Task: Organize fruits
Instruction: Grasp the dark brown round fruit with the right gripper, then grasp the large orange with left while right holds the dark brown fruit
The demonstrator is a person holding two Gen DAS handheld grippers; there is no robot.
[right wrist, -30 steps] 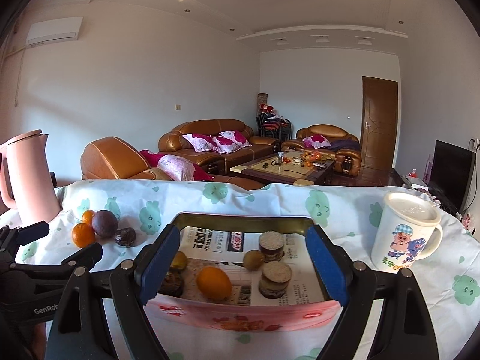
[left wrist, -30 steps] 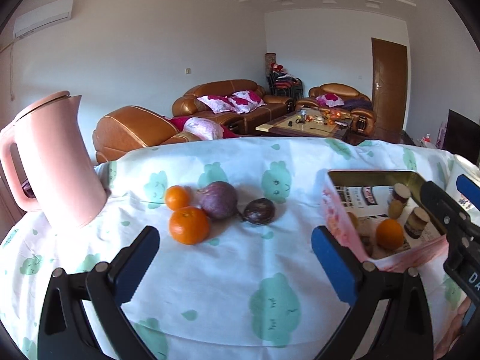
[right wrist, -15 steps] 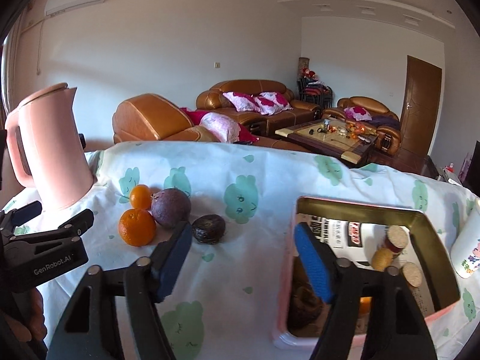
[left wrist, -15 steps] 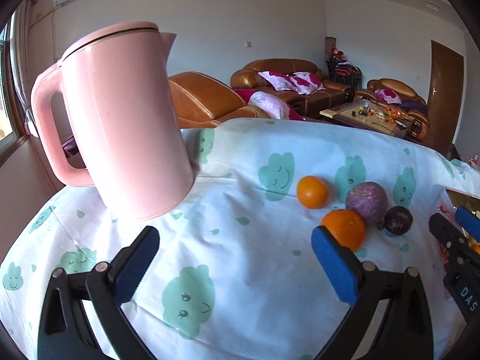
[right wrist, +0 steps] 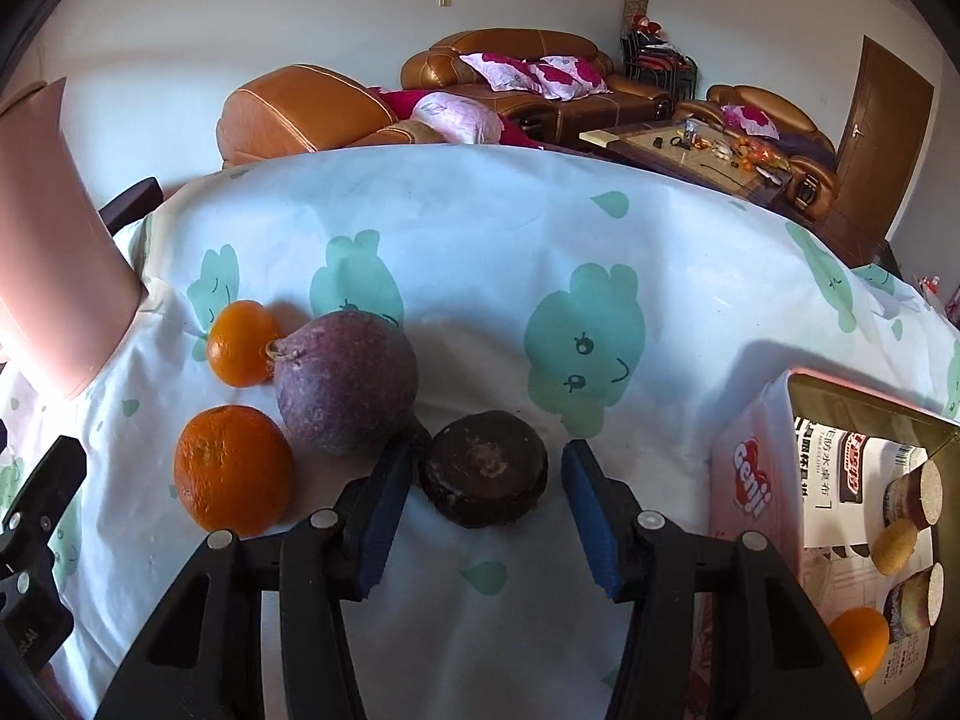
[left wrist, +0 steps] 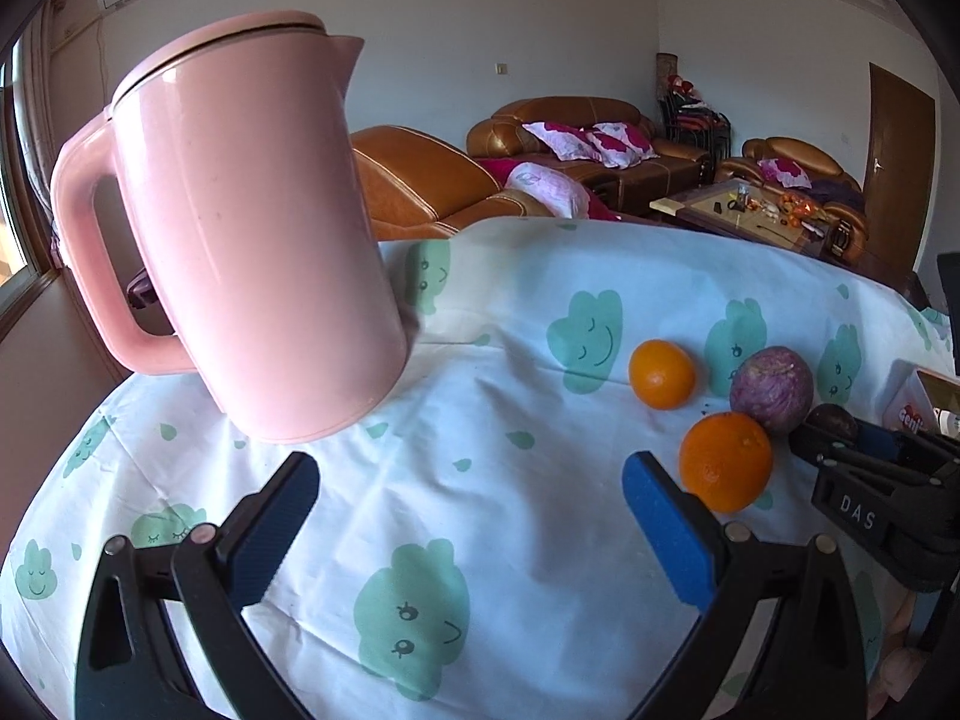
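On the cloud-print tablecloth lie a dark brown fruit (right wrist: pixel 485 477), a purple fruit (right wrist: pixel 347 383), a big orange (right wrist: pixel 234 468) and a small orange (right wrist: pixel 243 343). My right gripper (right wrist: pixel 487 449) straddles the dark brown fruit and its jaws are closing. The left pad sits at the fruit's side, while a small gap shows at the right pad. In the left wrist view my left gripper (left wrist: pixel 474 531) stands open over bare cloth, with the big orange (left wrist: pixel 726 461) just beyond its right finger. The right gripper (left wrist: pixel 870 480) shows at that view's right edge.
A tall pink kettle (left wrist: pixel 252 228) stands close at the far left. A pink cardboard box (right wrist: pixel 756 480) at the right holds an orange (right wrist: pixel 858 642) and other small items. The table's far edge drops toward brown sofas.
My right gripper swung left from over the box to the dark brown fruit, dropped lower, and its jaws narrowed. The left gripper turned left toward the kettle, then held still.
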